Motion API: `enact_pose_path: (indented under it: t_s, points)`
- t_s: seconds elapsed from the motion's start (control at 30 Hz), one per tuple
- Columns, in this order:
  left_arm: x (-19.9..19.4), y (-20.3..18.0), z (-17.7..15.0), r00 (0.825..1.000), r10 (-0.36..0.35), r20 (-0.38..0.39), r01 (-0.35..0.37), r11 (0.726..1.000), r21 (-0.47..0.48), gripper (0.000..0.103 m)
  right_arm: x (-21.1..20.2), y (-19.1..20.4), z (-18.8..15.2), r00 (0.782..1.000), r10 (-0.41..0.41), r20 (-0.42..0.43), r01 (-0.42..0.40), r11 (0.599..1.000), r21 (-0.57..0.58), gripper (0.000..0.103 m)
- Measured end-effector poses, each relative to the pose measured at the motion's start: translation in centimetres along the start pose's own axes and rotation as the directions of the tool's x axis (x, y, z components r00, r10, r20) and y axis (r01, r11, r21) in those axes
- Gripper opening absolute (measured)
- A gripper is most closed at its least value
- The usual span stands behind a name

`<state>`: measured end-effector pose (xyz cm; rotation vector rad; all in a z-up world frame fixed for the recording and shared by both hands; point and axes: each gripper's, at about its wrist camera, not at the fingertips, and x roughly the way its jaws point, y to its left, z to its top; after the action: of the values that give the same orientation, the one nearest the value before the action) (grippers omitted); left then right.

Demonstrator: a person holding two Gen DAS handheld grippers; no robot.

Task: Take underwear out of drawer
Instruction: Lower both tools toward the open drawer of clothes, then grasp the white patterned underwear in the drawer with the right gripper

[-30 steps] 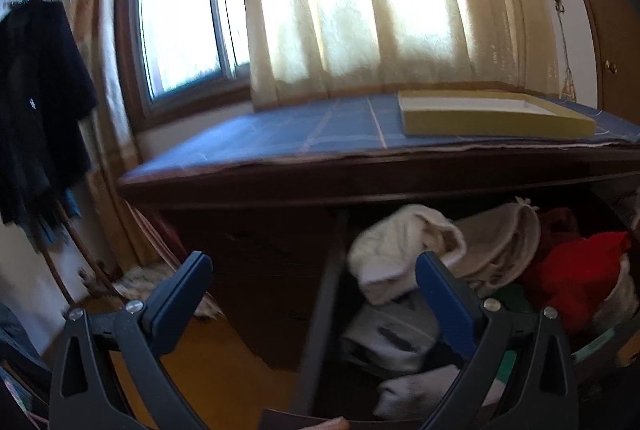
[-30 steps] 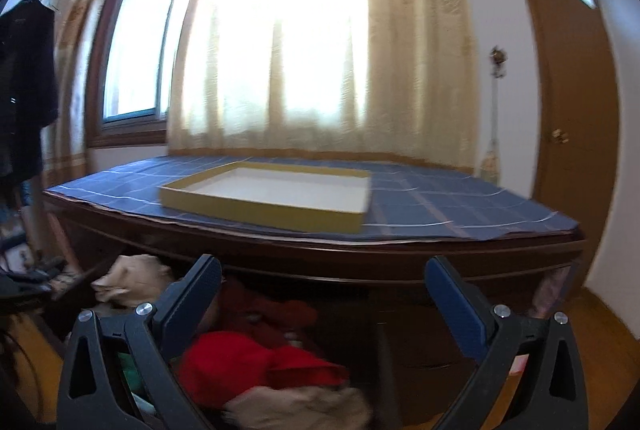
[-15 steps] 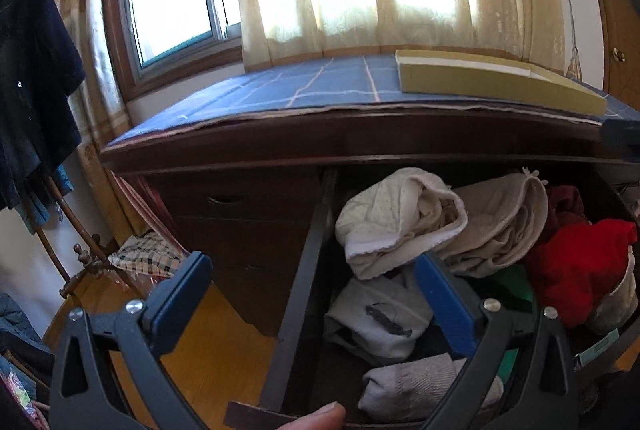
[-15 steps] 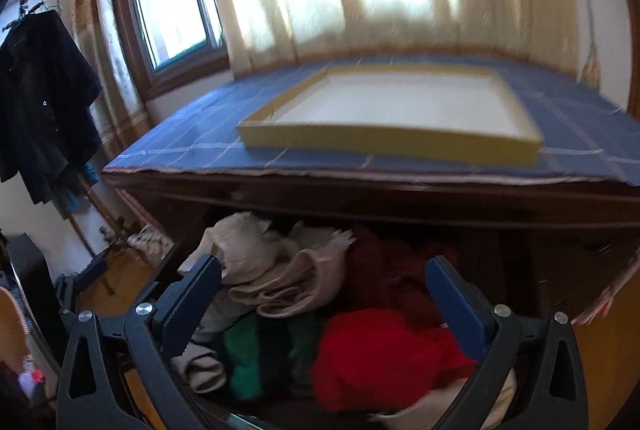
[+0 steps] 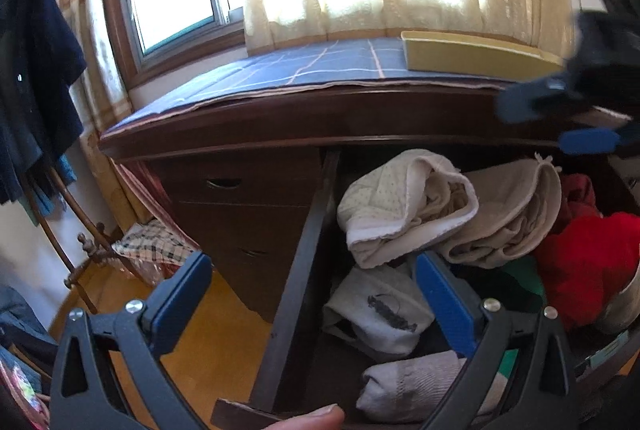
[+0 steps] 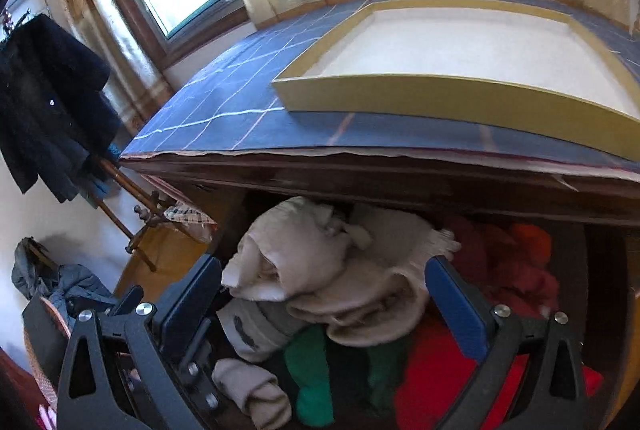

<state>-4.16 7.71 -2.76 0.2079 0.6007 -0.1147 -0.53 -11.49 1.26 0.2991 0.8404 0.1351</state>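
Note:
The wooden drawer (image 5: 296, 282) stands pulled out, packed with rolled and folded garments. At its back lie a cream dotted roll (image 5: 404, 206) and a beige roll (image 5: 512, 214). Red cloth (image 5: 588, 262) fills the right side, and a white piece with a dark print (image 5: 380, 314) and a grey-white roll (image 5: 412, 386) lie in front. My left gripper (image 5: 312, 294) hangs open over the drawer's left wall. My right gripper (image 6: 324, 298) is open above the cream roll (image 6: 304, 254) and beige roll (image 6: 384, 294), and green cloth (image 6: 312, 362) shows below them. It appears blurred as the right gripper (image 5: 560, 122) in the left wrist view. A thumb (image 5: 308, 420) rests at the drawer front.
A yellow tray (image 6: 440, 98) lies on the blue grid cloth (image 6: 224, 110) covering the desk top, right above the drawer. Closed drawers (image 5: 240, 206) stand to the left. Dark coats (image 6: 52, 102) hang on a rack at the far left, beside a plaid cloth (image 5: 152, 242).
Both grippers have moved in and tilted down over the open drawer, so the garments show larger. The right gripper has come into the left wrist view at the upper right.

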Motion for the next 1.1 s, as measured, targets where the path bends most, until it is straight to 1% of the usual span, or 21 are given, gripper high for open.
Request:
enact_pose_path:
  t_s: [0.1,0.3,0.5,0.6,0.67,0.7,0.77,0.8,0.83,0.87,0.93,0.97,1.03,1.1]
  points:
    - [-0.1,-0.1,0.0,1.000,-0.002,0.005,0.002,1.000,0.012,0.103,2.2,1.0,0.6,0.999,-0.016,-0.031,0.015,0.999,-0.028,0.103]
    - [-0.3,0.3,0.0,1.000,-0.021,0.022,0.021,1.000,0.015,0.103,6.3,2.4,1.4,0.993,0.000,-0.119,-0.009,0.997,-0.071,0.103]
    - [-0.5,0.4,-0.1,0.999,-0.030,0.030,0.030,0.999,0.014,0.103,9.8,4.1,1.4,0.983,-0.030,-0.182,0.002,0.988,-0.152,0.102]
    - [-0.4,0.4,-0.1,0.999,-0.031,0.031,0.030,0.999,0.015,0.103,11.3,4.4,1.5,0.978,-0.027,-0.208,-0.005,0.988,-0.153,0.098]
    - [-0.4,0.4,0.0,0.999,-0.031,0.033,0.031,0.999,0.014,0.103,12.3,4.5,1.5,0.973,-0.042,-0.226,0.006,0.987,-0.159,0.088]
    - [-0.4,0.4,0.0,0.999,-0.032,0.033,0.032,0.999,0.014,0.103,12.5,4.5,1.4,0.971,-0.047,-0.235,0.009,0.987,-0.160,0.086]
    - [-0.3,0.4,0.0,0.999,-0.032,0.033,0.031,0.999,0.015,0.103,13.2,4.4,1.0,0.965,-0.049,-0.259,0.007,0.987,-0.158,0.075]
    - [-0.3,0.4,0.0,0.999,-0.031,0.034,0.030,0.999,0.015,0.103,13.5,4.3,0.8,0.963,-0.055,-0.265,0.012,0.987,-0.160,0.073]
    - [-0.3,0.4,0.0,0.999,-0.030,0.034,0.029,0.999,0.015,0.103,13.6,4.2,0.6,0.962,-0.063,-0.264,0.020,0.986,-0.164,0.067]
    - [-0.3,0.4,0.0,0.999,-0.031,0.033,0.030,0.999,0.015,0.103,13.5,4.2,0.6,0.963,-0.067,-0.260,0.024,0.986,-0.167,0.058]
    - [-0.4,0.4,0.0,0.999,-0.028,0.034,0.028,1.000,0.015,0.103,13.3,4.1,0.8,0.964,-0.056,-0.262,0.013,0.986,-0.165,0.046]
    - [-0.3,0.5,0.1,0.999,-0.028,0.034,0.028,0.999,0.016,0.103,13.0,4.1,0.8,0.964,-0.055,-0.260,0.010,0.985,-0.172,0.042]
    - [-0.4,0.5,0.1,0.999,-0.025,0.034,0.024,1.000,0.018,0.103,12.3,4.0,0.8,0.966,-0.052,-0.252,0.008,0.985,-0.172,0.038]
    - [-0.4,0.4,0.1,0.999,-0.022,0.035,0.021,1.000,0.019,0.103,11.4,3.5,0.9,0.969,-0.036,-0.246,-0.001,0.989,-0.151,0.036]
